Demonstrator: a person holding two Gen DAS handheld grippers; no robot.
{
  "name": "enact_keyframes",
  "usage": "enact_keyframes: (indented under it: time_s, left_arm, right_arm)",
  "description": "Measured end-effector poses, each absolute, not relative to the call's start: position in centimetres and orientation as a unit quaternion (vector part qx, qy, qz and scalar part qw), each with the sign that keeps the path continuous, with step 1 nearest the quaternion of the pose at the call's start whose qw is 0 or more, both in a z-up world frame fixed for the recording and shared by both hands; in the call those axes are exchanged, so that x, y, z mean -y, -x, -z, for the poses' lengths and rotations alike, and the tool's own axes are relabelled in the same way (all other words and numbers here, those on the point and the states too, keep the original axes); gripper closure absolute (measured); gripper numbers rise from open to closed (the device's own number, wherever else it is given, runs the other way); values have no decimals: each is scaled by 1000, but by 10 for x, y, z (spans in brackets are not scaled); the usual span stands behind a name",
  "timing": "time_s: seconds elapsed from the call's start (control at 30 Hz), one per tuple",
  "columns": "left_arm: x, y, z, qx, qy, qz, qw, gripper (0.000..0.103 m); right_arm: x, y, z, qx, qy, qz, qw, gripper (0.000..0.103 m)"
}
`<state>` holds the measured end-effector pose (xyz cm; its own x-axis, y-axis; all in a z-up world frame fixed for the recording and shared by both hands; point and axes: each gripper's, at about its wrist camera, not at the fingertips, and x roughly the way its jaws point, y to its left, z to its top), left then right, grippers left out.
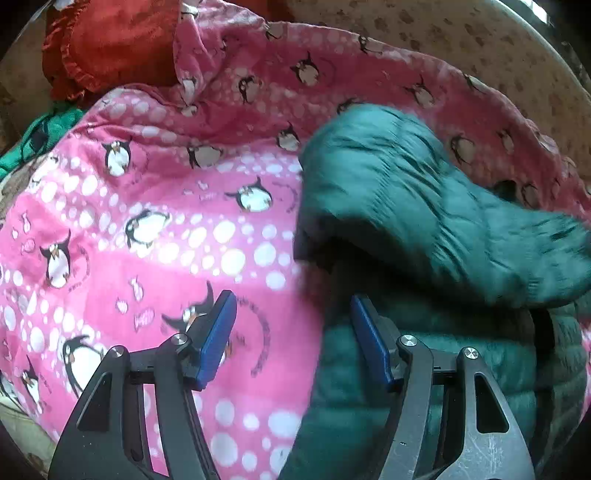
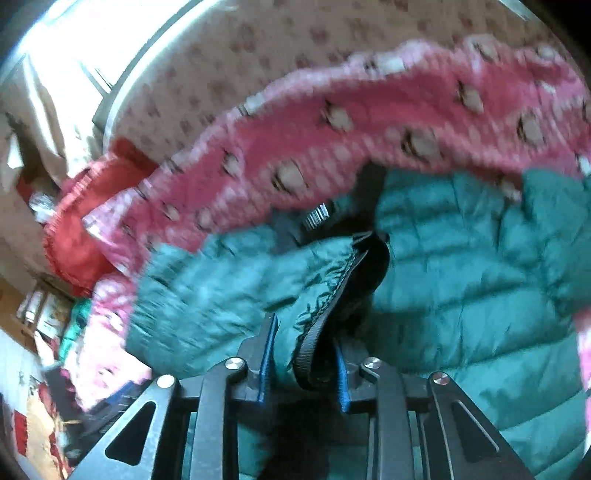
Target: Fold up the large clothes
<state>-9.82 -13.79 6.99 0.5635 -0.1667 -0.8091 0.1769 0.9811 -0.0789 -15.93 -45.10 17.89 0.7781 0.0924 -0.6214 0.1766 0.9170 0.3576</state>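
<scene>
A teal quilted puffer jacket (image 1: pixel 424 206) lies on a pink penguin-print blanket (image 1: pixel 155 206). My left gripper (image 1: pixel 293 314) is open and empty, hovering above the jacket's left edge where it meets the blanket. In the right wrist view my right gripper (image 2: pixel 304 345) is shut on the jacket's sleeve cuff (image 2: pixel 317 314), whose black binding runs between the blue pads. The sleeve is lifted over the jacket body (image 2: pixel 461 266). The left gripper's body shows dimly behind the sleeve (image 2: pixel 317 218). The view is blurred by motion.
A red ruffled cushion (image 1: pixel 107 44) sits at the far left of the blanket, also in the right wrist view (image 2: pixel 77 236). A green cloth (image 1: pixel 40 136) lies beside it. A beige patterned bedcover (image 1: pixel 461 33) lies beyond the blanket. Clutter shows at the lower left (image 2: pixel 37 406).
</scene>
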Motion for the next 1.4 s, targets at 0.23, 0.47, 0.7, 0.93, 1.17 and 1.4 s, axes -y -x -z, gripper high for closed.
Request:
enact_keyframes:
  time_s: [0.23,0.47,0.7,0.93,1.17,1.4]
  left_arm:
    - [137,75,-61,-466,13,70,882,39]
    - [137,64,-49,-481,35,69,873,39]
    - [136,72,-59,-477,32,97,873,39]
    - [151,82,-67,-461,25,152,874,39]
    - [146,47,-54,-464,64,116,876,37]
    - [124,44,-46,-462,156,113,866,36]
  right_arm:
    - [458,179,-245,-251,-112,69,959,84]
    - [507,166,-207,-283,-111,164,938,86]
    - [535,160,-156,-326,-162,175,915,87]
    - [521,172,-195,-294,-164,143,931,87]
    - [501,172,-206,-286,-173,111,936,87]
    - [501,151,-164,-326,-134,146,924,87]
